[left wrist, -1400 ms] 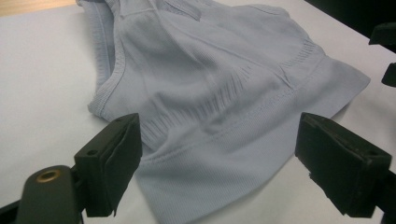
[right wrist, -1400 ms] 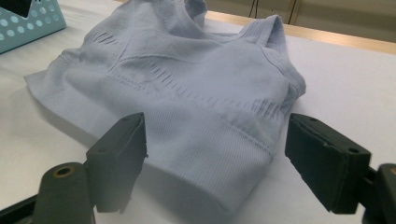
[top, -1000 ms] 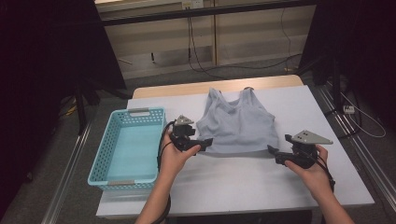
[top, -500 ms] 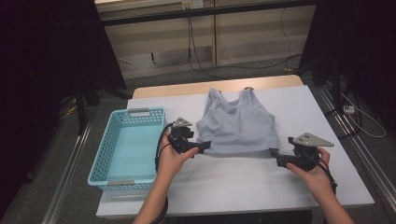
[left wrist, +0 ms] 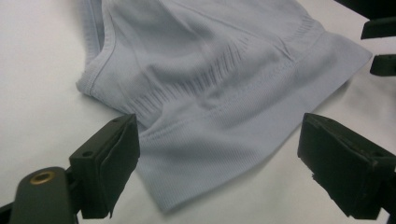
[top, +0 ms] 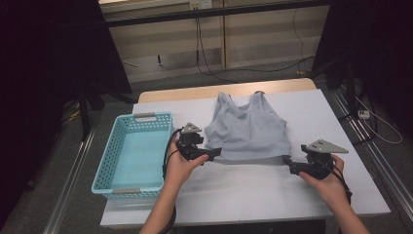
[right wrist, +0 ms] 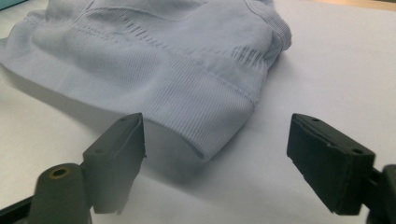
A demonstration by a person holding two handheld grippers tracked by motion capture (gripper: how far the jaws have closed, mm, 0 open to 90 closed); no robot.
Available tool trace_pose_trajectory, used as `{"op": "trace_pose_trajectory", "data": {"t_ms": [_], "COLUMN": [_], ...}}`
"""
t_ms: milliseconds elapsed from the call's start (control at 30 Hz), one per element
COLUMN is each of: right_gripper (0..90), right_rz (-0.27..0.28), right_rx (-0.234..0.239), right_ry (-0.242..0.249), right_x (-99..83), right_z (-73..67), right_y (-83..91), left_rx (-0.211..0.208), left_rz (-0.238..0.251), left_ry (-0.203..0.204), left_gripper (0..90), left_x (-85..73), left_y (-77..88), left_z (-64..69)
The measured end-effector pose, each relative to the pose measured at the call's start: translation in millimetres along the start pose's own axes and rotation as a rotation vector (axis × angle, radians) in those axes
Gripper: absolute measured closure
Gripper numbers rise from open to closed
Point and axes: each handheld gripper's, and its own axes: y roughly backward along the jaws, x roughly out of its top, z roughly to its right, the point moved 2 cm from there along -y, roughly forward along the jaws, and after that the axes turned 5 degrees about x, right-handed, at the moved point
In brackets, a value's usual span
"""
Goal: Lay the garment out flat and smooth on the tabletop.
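A pale grey-blue tank top [top: 246, 130] lies flat on the white table [top: 253, 190], straps toward the far edge. My left gripper [top: 215, 152] is open at the hem's left corner; the ribbed hem corner [left wrist: 187, 163] lies between its jaws. My right gripper [top: 286, 162] is open at the hem's right corner, and that hem corner [right wrist: 205, 126] sits just ahead of its spread jaws. Neither holds the cloth. The right gripper's jaw tips [left wrist: 380, 46] show at the far side of the hem in the left gripper view.
A light blue plastic basket [top: 131, 151] stands on the table's left side, close to my left hand. A wooden strip [top: 229, 90] runs along the table's far edge. Metal rails [top: 370, 146] and cables lie on the floor to the right.
Both grippers have edged in toward the tank top's bottom corners. The top itself has stayed put.
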Motion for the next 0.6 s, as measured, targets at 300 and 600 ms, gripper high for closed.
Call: {"op": "trace_pose_trajectory", "data": {"t_ms": [300, 600], "right_gripper": [37.9, 42.7], "right_rz": [-0.015, -0.030], "right_rx": [0.003, 0.034], "right_ry": [0.013, 0.031], "right_x": [2.3, 4.6], "right_z": [-0.1, -4.5], "right_y": [-4.5, -11.1], "left_rx": [0.001, -0.003], "left_rz": [0.008, 0.010], "left_ry": [-0.001, -0.002], "left_gripper": [13.4, 14.0], "left_x": [-2.2, -2.6], "left_y": [0.0, 3.0], "left_z": [-1.5, -0.9]}}
